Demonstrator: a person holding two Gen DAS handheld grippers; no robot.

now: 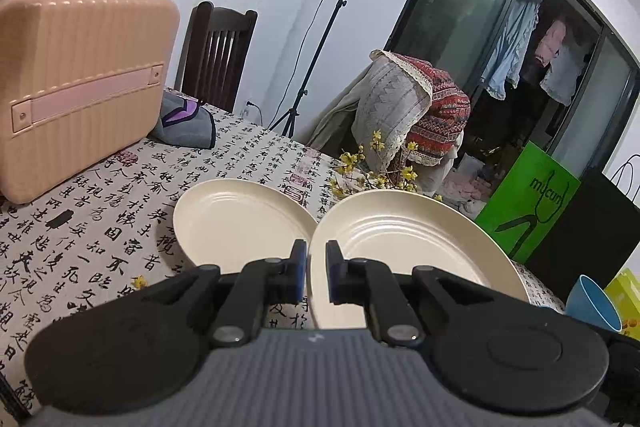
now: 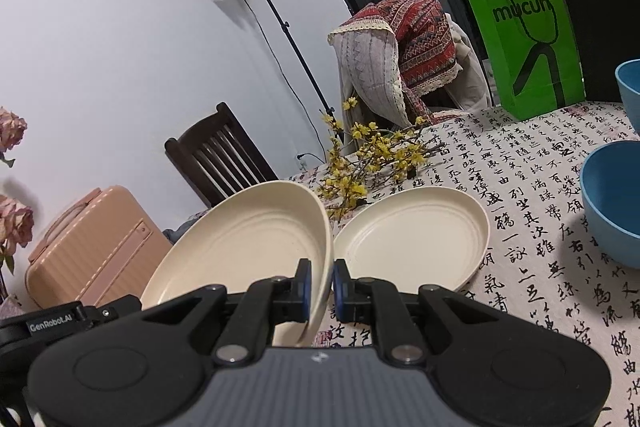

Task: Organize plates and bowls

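Note:
Both grippers hold one cream plate (image 1: 416, 251) by opposite rims, lifted off the table and tilted. My left gripper (image 1: 316, 259) is shut on its left rim. My right gripper (image 2: 320, 279) is shut on the right rim of the same cream plate (image 2: 248, 247). A second cream plate (image 1: 240, 223) lies flat on the calligraphy tablecloth (image 1: 100, 227) just beyond, and the right wrist view shows this second plate (image 2: 412, 239) to the right of the held one. Two blue bowls stand at the right, a near one (image 2: 612, 203) and a far one (image 2: 630, 87).
A pink suitcase (image 1: 80, 83) stands on the table at the left with a grey-purple cloth (image 1: 184, 123) beside it. A yellow flower branch (image 2: 372, 155) lies behind the plates. A green paper bag (image 2: 528, 39) stands at the far table edge. A dark wooden chair (image 2: 224, 155) is behind the table.

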